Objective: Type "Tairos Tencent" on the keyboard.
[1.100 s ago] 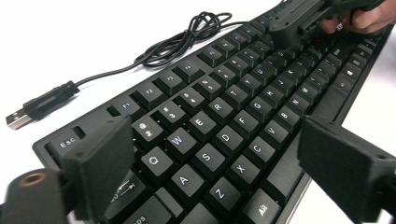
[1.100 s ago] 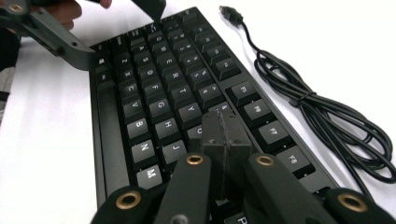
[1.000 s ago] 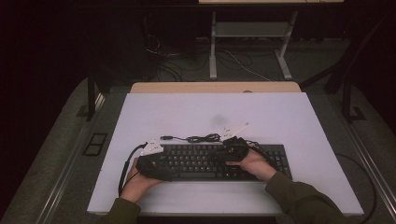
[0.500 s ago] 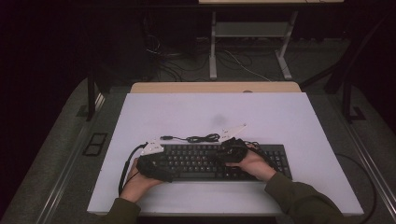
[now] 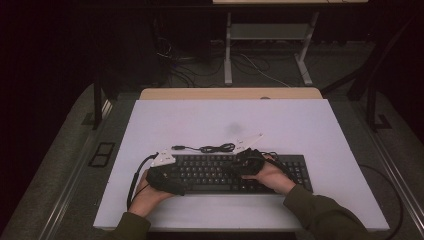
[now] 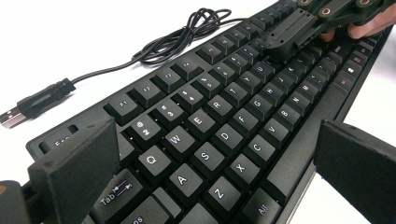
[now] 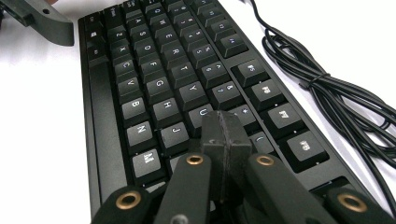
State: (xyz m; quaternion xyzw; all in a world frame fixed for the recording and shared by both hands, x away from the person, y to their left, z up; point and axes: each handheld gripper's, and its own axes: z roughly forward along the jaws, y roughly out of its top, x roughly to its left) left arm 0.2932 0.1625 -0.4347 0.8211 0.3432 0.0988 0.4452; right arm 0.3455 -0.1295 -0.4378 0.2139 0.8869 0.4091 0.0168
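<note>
A black keyboard (image 5: 225, 172) lies flat on the white table (image 5: 225, 125), in the near half of the table at roughly 6 o'clock from its centre, long side parallel to the near edge. Its black cable (image 5: 210, 148) lies loosely bundled on the table just beyond the far edge of the keyboard, at 12 o'clock from the letter keys, ending in a USB plug (image 6: 11, 116) that rests free on the table surface. The right gripper (image 5: 245, 165) is over the middle-right of the key field; in the right gripper view its jaws are pressed together with nothing between them, and the joined tip (image 7: 224, 135) sits on or just above the keys around J, K and U; actual contact cannot be confirmed. The left gripper (image 5: 162, 177) is at the keyboard's left end, at 9 o'clock from the right gripper; in the left gripper view its jaws stand spread wide, one beside the Tab key at the far edge, the other off the near edge by the space bar, straddling the left end without pressing on it. Each gripper is held in a hand, with dark green sleeves (image 5: 320, 212) entering from 6 o'clock.
</note>
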